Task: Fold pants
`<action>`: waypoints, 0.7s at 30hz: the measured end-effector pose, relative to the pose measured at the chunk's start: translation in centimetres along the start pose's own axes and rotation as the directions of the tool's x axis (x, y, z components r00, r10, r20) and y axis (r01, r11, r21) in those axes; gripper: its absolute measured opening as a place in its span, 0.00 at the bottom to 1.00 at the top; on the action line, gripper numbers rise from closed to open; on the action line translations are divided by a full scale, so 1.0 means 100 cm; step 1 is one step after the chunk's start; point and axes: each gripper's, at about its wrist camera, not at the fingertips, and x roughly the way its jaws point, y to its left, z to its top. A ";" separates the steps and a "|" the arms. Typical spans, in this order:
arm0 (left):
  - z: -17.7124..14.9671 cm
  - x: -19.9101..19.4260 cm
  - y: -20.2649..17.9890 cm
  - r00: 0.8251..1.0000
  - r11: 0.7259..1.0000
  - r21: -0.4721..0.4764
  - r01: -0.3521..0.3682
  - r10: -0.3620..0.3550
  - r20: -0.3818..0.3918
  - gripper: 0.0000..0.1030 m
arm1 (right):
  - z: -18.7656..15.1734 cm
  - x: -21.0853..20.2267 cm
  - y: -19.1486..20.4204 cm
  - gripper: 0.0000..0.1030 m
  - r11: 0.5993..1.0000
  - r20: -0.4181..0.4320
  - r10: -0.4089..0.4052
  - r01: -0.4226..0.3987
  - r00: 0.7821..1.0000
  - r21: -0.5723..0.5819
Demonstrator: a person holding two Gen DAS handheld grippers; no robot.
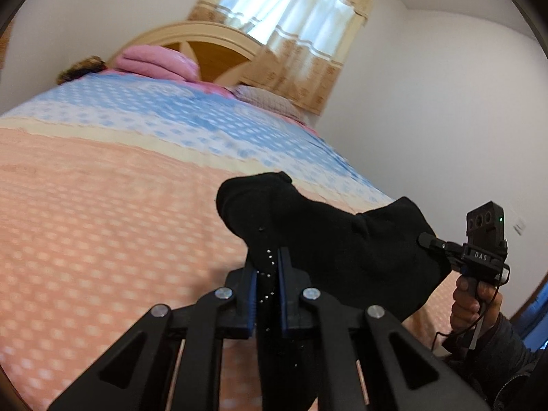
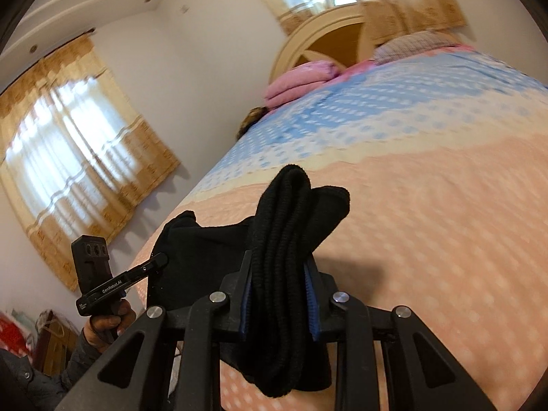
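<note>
Black pants (image 1: 342,239) are hanging above the bed (image 1: 102,222) — left gripper (image 1: 267,267) and right gripper (image 2: 279,274) both clamping bunched fabric.

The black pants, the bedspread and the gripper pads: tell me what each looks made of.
Black pants: soft matte knit, probably fleece or cotton jersey; ribbed bands show where the right gripper clamps them.
Bedspread: thin woven cloth, likely cotton, matte, printed with pale dots on peach and blue bands.
Gripper pads: blue, ridged, apparently rubber or soft plastic, on black rigid plastic fingers.
</note>
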 end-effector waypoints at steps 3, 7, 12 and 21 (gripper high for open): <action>0.005 -0.017 0.022 0.997 0.997 -0.011 -0.074 0.074 0.025 0.10 | 0.010 0.039 0.023 0.26 0.998 -0.022 0.043 -0.043 0.999 -0.039; 0.006 -0.041 0.059 0.982 0.983 -0.039 -0.177 0.179 0.052 0.10 | 0.015 0.097 0.051 0.26 0.993 -0.064 0.098 -0.101 0.993 -0.057; -0.002 -0.048 0.101 0.953 0.954 -0.059 -0.296 0.299 0.057 0.10 | 0.011 0.155 0.069 0.26 0.990 -0.110 0.110 -0.119 0.988 -0.075; -0.041 -0.015 0.143 0.928 0.921 -0.113 -0.372 0.369 -0.049 0.31 | -0.012 0.197 0.025 0.31 0.996 -0.209 0.067 -0.053 0.976 0.075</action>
